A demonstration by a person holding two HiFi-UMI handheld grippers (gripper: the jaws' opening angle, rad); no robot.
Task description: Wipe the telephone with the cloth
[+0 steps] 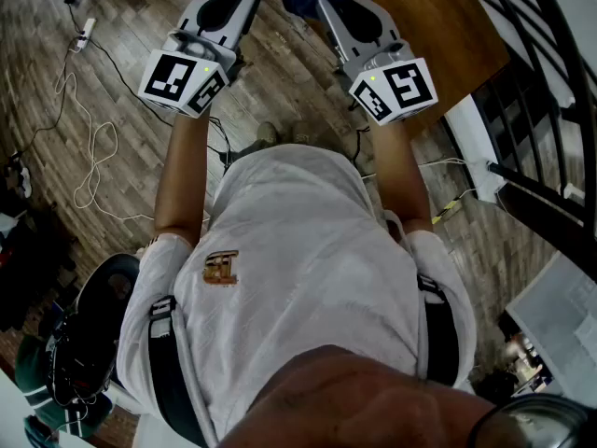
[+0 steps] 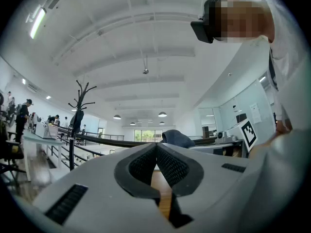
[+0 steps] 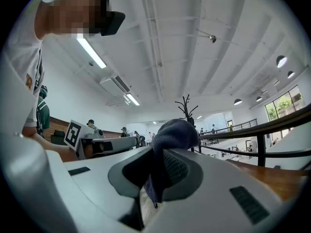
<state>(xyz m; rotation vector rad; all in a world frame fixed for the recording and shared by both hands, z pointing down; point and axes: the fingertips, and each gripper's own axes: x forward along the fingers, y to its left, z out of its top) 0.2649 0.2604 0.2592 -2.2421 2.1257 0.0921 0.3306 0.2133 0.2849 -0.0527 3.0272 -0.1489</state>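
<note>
A dark wood-plank floor fills the left of the head view, with white cables looped across it. A brown wooden tabletop sits at the upper right, beside a black railing. In the left gripper view, a white beamed ceiling carries a strip light at upper left and pendant lamps mid-frame. A black coat stand rises at left, with bright windows far behind.
</note>
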